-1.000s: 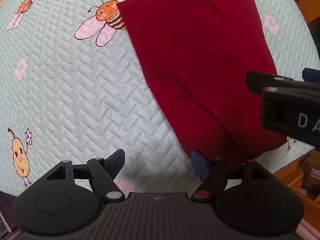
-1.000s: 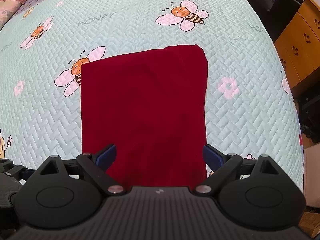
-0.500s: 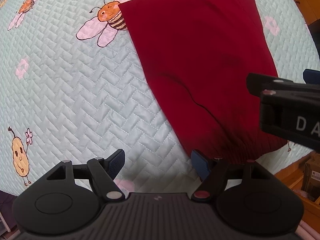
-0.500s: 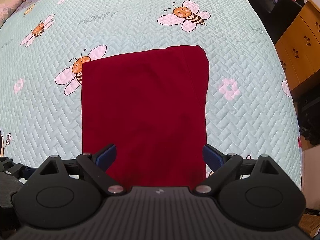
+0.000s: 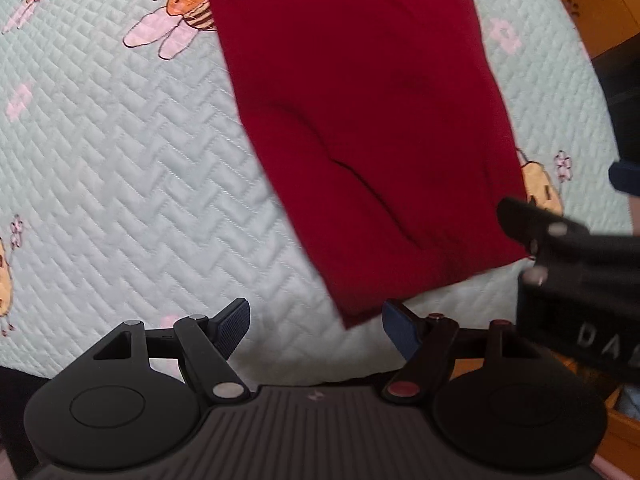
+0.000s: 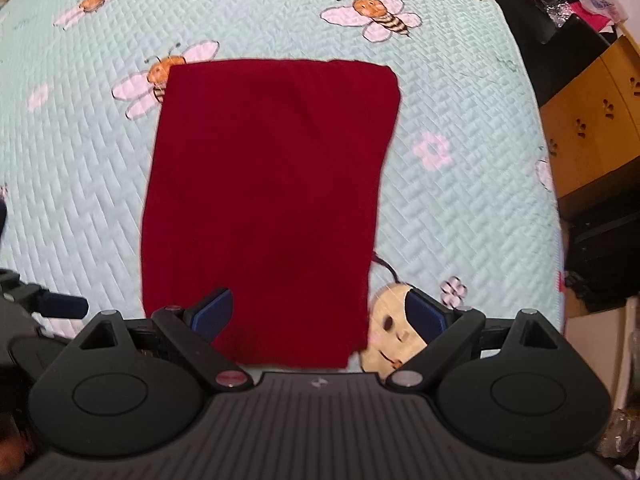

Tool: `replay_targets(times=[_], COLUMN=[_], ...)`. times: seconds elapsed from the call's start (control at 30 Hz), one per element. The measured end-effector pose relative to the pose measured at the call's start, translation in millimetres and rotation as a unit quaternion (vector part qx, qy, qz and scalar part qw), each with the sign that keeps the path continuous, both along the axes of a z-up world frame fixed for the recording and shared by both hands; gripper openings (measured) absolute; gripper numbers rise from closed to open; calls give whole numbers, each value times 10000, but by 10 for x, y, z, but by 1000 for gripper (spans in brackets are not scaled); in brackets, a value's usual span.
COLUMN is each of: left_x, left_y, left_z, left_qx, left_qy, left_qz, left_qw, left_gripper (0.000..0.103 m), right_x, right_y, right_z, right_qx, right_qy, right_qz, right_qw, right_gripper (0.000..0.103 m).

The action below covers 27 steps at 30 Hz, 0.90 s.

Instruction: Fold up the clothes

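Observation:
A dark red garment (image 6: 268, 200) lies folded into a flat rectangle on the pale green quilted bedspread (image 6: 460, 100). In the left wrist view the red garment (image 5: 360, 120) runs diagonally, with a crease across its near half. My left gripper (image 5: 314, 326) is open, hovering just short of the garment's near left corner, nothing between its fingers. My right gripper (image 6: 320, 314) is open over the garment's near edge, one blue pad (image 6: 212, 310) above the cloth. The right gripper's body (image 5: 580, 264) shows at the right of the left wrist view.
The bedspread (image 5: 120, 160) carries bee (image 6: 372, 10), flower and pear (image 6: 394, 336) prints. A wooden cabinet (image 6: 592, 120) and dark furniture (image 6: 600, 248) stand off the bed's right side. The bed's near edge lies just under both grippers.
Both grippers have pulled back toward the bed's near edge and risen; the garment's near edge and a pear print now show. The garment itself lies still.

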<state>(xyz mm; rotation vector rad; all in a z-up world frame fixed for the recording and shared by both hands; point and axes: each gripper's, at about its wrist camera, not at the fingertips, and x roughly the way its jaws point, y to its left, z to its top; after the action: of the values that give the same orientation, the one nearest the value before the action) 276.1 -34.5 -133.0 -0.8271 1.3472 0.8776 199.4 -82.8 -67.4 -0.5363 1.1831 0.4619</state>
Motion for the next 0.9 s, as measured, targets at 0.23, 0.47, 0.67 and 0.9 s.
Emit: replay_targets(times=[0.23, 0.47, 0.67, 0.9], left_x=[101, 152, 184, 179], left_y=[-75, -95, -104, -82], left_z=[69, 117, 137, 98], left_qx=[236, 451, 590, 575], left_qy=[-111, -155, -179, -211], left_qz=[-143, -131, -123, -138], left_qw=[9996, 9988, 9980, 9980], left_gripper=[76, 76, 76, 76], right_x=[-8, 86, 152, 203], right_y=[-168, -272, -267, -272], right_z=[46, 60, 35, 8], right_qx=[7, 272, 367, 421], right_qy=[-28, 94, 172, 253], right_qz=[-99, -293, -314, -308], right_qw=[9999, 9992, 9987, 9983], right_gripper=[93, 93, 93, 93])
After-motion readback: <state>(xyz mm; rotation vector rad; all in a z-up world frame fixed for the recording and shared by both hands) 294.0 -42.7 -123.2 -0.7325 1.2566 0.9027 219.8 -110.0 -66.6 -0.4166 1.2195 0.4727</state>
